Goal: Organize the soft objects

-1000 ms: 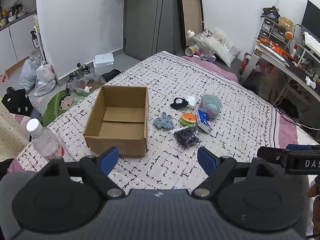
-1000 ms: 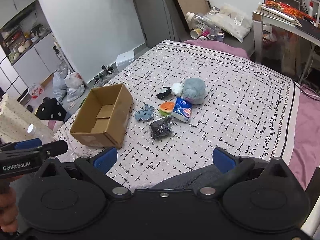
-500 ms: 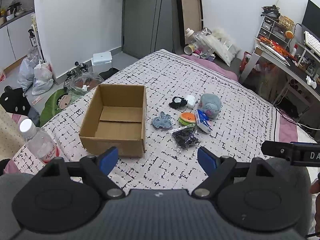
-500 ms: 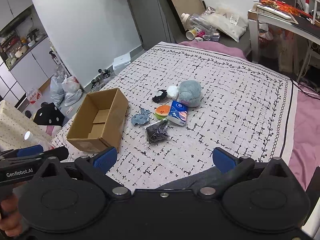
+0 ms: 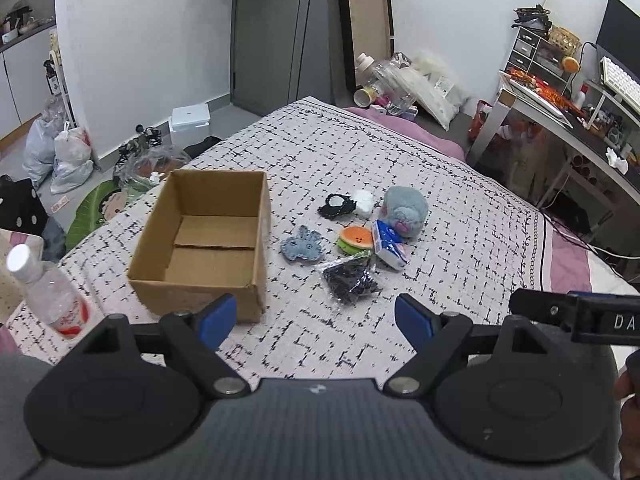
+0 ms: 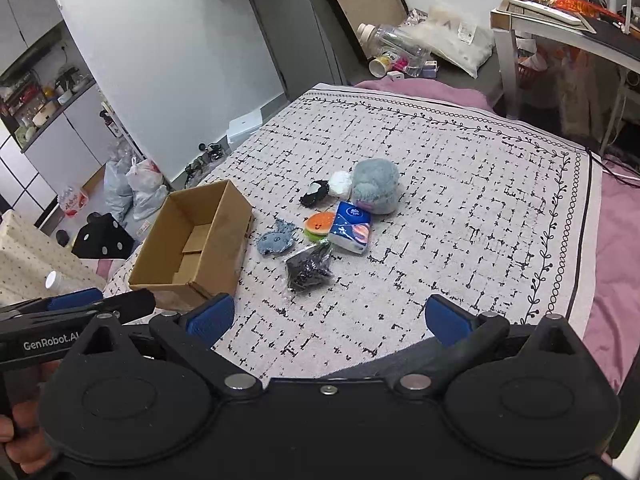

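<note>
An empty cardboard box stands on the patterned bedspread. To its right lies a cluster of soft things: a grey-blue plush, a blue flat bunny, an orange-green round toy, a black-white toy, a white puff, a blue tissue pack and a clear bag of black bits. My left gripper and right gripper are both open and empty, held near the bed's front edge.
A plastic water bottle stands left of the box near the bed's edge. Bags and clutter lie on the floor to the left. A desk stands at the right. Bottles and a pillow lie beyond the bed.
Both grippers have shifted slightly; the right view has pulled back and up a little. The objects on the bed have not moved.
</note>
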### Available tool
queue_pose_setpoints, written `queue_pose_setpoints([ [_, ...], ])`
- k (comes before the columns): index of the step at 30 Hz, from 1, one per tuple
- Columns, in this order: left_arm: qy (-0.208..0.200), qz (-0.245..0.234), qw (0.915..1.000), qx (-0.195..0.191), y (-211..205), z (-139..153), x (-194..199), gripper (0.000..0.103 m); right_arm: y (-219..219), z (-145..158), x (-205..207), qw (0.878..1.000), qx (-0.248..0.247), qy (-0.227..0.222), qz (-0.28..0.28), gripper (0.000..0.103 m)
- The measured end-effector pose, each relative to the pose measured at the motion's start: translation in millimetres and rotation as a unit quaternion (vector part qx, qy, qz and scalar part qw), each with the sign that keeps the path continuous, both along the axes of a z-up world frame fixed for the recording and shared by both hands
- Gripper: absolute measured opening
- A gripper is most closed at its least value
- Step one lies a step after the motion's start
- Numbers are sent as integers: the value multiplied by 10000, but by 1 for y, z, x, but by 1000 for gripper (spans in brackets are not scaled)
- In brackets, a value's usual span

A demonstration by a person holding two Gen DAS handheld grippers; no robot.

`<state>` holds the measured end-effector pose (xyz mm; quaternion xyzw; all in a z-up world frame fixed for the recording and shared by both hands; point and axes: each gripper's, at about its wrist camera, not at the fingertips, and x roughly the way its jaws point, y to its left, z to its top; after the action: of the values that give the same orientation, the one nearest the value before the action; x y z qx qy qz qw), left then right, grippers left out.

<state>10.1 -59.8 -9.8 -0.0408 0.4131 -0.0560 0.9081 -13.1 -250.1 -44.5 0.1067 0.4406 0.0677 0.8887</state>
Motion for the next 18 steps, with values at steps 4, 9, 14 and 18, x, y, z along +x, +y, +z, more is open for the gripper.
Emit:
queue_pose_setpoints([
  [4, 35, 36, 9999, -143, -3, -10, 13, 85, -7, -7, 13, 9999, 103, 22, -58, 102],
  [9, 96, 30, 9997, -219, -7, -22, 27, 84, -14, -17, 29, 9996, 247, 73, -136, 99],
  [14, 208, 30, 9993, -314, -11, -34, 44, 82, -23, -31, 45, 9986, 428, 203, -256, 97],
  [18, 274, 78, 9989, -383, -15, -45, 55, 81, -26, -39, 57, 9979, 501, 255, -317, 97],
])
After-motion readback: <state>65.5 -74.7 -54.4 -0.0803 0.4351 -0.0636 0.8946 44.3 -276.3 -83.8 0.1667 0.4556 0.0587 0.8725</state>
